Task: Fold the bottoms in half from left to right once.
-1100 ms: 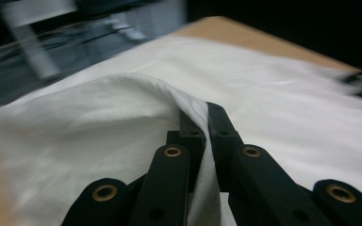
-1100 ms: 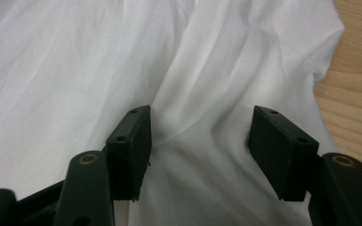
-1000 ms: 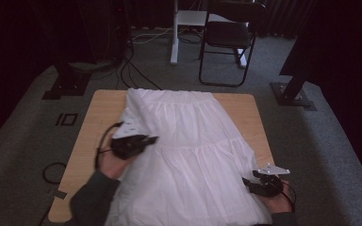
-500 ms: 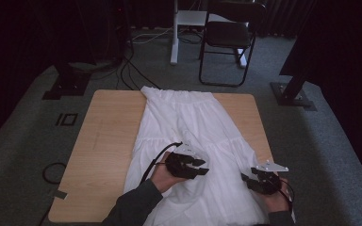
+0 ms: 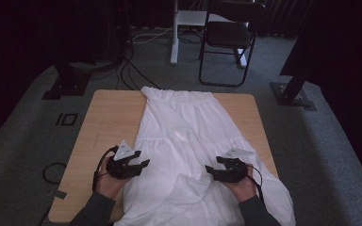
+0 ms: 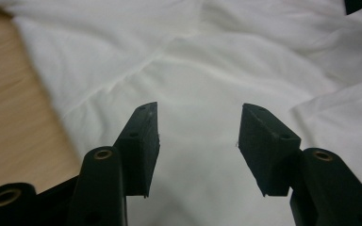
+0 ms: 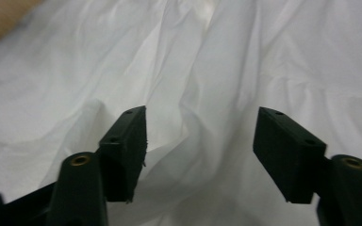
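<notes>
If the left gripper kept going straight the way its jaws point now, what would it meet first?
Probably the white garment: the left gripper, jaws open, points across its cloth, with a folded-over flap lying further along. Height above the cloth is unclear.

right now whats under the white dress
The wooden table lies under the white dress, bare along both sides. Whatever sits beneath the cloth's middle is covered.
</notes>
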Tool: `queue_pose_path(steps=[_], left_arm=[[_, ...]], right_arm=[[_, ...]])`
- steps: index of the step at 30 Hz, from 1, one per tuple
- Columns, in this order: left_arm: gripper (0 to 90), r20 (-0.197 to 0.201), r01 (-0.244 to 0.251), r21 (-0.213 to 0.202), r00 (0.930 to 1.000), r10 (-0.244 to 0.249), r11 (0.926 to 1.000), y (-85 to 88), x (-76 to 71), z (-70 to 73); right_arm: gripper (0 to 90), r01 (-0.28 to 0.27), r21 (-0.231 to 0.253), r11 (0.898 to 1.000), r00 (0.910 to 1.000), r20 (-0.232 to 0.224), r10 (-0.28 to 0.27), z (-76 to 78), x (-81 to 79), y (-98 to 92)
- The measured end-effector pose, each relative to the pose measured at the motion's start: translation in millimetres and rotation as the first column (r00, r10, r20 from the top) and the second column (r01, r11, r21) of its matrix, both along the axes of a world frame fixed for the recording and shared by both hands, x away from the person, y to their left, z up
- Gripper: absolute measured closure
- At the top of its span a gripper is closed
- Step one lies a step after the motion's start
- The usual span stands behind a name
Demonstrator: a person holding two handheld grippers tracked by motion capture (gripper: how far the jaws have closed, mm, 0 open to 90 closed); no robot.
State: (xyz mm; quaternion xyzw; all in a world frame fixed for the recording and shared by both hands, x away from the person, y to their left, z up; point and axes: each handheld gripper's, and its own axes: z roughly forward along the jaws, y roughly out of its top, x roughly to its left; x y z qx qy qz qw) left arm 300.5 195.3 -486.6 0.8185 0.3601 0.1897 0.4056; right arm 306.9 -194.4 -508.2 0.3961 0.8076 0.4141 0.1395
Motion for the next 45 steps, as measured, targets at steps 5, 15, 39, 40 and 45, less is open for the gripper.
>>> queue_pose_path(steps=[5,15,39,40,45], left_arm=[[46.6,-0.013,-0.044,0.018,0.9989,0.044,0.9989,9.5,-1.5,-9.8],[45.8,-0.013,-0.023,0.025,0.9996,0.024,0.9994,0.1,2.7,-15.1],[43.4,-0.144,0.046,0.148,0.9893,-0.025,0.9878,-89.3,25.1,-64.4],[44.8,-0.125,0.051,0.154,0.9917,-0.032,0.9868,-92.8,24.6,-65.3],[81.8,-0.11,0.057,0.181,0.9932,-0.037,0.9819,-96.8,27.7,-62.5]], right_arm=[[28.8,-0.017,-0.088,0.996,0.998,-0.061,0.012,-18.3,3.5,14.4],[88.8,-0.068,-0.143,0.987,0.9967,-0.052,0.061,-19.7,6.8,10.2],[87.4,0.356,-0.17,0.919,0.932,-0.006,-0.362,-50.8,35.0,-131.9],[87.3,0.355,-0.167,0.92,0.9323,-0.008,-0.362,-50.9,35.1,-132.4],[87.3,0.358,-0.161,0.92,0.9314,-0.01,-0.364,-51.2,34.8,-132.8]])
